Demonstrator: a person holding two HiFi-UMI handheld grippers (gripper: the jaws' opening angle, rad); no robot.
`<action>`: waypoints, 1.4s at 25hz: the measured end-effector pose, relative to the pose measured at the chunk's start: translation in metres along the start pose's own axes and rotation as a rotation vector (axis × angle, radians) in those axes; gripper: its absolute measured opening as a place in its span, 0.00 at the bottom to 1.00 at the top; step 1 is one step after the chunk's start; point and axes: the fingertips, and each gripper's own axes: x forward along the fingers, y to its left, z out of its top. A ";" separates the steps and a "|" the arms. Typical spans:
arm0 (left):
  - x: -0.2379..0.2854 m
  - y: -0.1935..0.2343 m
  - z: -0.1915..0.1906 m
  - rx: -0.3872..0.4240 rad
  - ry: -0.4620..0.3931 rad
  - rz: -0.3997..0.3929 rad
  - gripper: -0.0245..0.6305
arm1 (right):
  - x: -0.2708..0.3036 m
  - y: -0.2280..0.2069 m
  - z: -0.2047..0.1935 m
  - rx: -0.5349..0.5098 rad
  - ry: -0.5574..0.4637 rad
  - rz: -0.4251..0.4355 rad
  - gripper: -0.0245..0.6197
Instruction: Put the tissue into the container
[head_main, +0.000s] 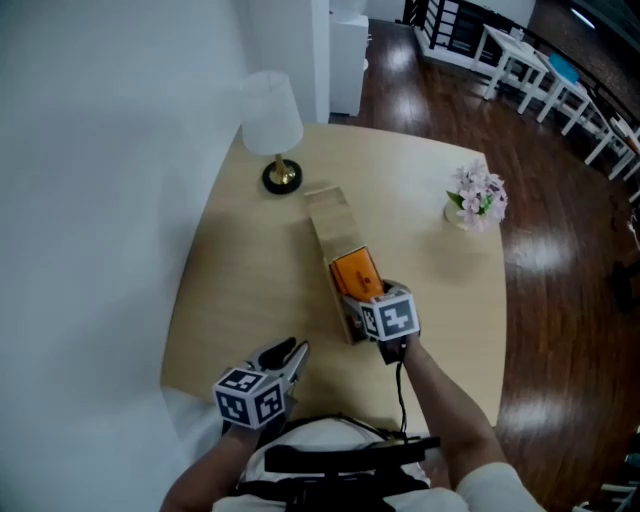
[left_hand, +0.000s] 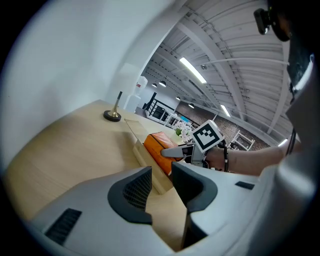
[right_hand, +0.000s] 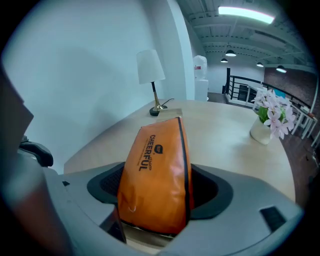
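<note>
An orange tissue pack (head_main: 357, 272) printed with black letters sits between the pads of my right gripper (head_main: 352, 293), which is shut on it. In the right gripper view the tissue pack (right_hand: 156, 175) fills the gap of the right gripper (right_hand: 155, 202), tilted away from me. It is held over the near end of a long, light wooden container (head_main: 330, 220) in the middle of the table. The pack's lower end is hidden by the gripper. My left gripper (head_main: 285, 358) hovers near the table's front edge, to the left of the container (left_hand: 142, 150); its jaws stand slightly apart with nothing between them.
A white-shaded lamp (head_main: 272, 125) on a dark round base stands at the table's far left. A small vase of pale flowers (head_main: 477, 197) stands at the far right. The round wooden table (head_main: 240, 280) is next to a white wall on the left. Dark floor lies to the right.
</note>
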 end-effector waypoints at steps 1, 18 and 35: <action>-0.001 0.001 -0.001 -0.004 0.001 0.002 0.23 | 0.002 0.002 0.000 -0.003 0.004 0.003 0.64; 0.004 -0.004 -0.008 -0.007 0.026 -0.016 0.23 | 0.028 0.001 -0.018 0.009 0.042 -0.053 0.66; 0.000 -0.031 0.000 0.016 -0.013 -0.142 0.16 | -0.035 0.000 -0.011 0.138 -0.088 0.027 0.66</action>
